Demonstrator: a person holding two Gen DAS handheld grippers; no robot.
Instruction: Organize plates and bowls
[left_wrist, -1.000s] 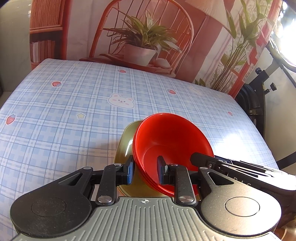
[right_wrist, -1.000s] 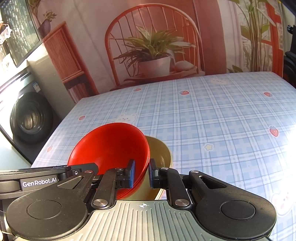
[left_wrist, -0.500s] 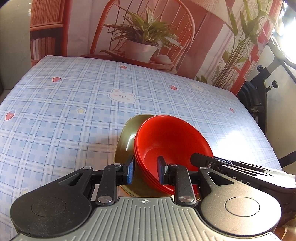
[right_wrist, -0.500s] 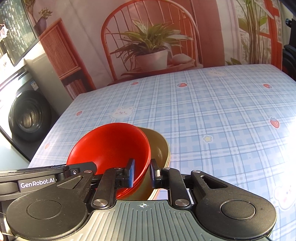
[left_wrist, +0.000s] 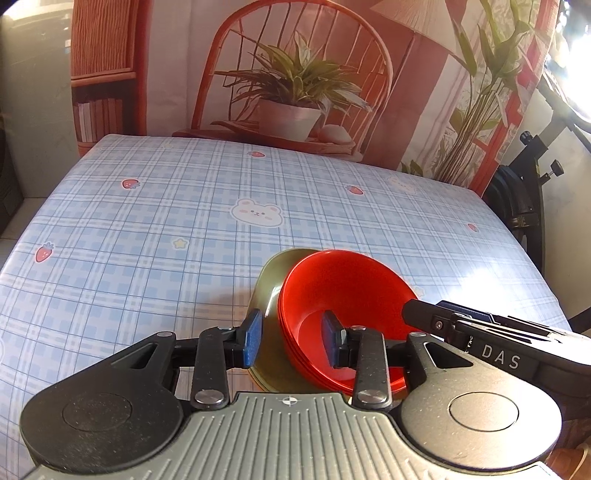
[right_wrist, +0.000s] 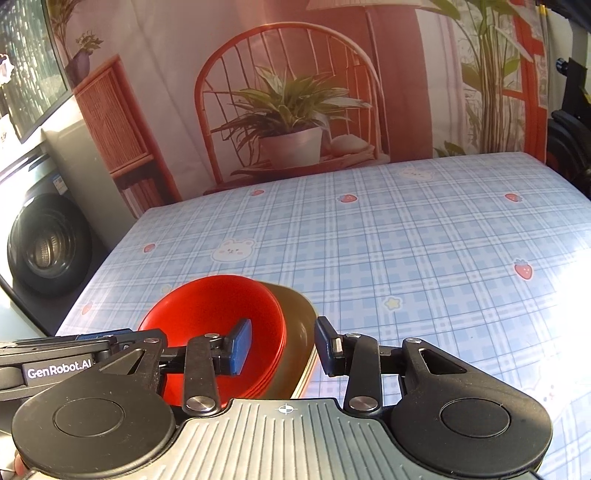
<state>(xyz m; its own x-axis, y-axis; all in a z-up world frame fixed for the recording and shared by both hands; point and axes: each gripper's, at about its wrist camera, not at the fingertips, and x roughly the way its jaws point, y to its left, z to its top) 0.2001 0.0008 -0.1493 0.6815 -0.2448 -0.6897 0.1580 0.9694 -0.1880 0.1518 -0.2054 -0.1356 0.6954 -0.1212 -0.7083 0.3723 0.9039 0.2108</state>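
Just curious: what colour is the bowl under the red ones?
Olive-brown bowl, clearest in the right wrist view.

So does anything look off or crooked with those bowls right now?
Yes. The red bowls sit off-centre inside the olive bowl, tipped up on edge instead of lying level. The left claw and right claw are both open, straddling the two rims. Nothing looks spilled or broken on the checked tablecloth.
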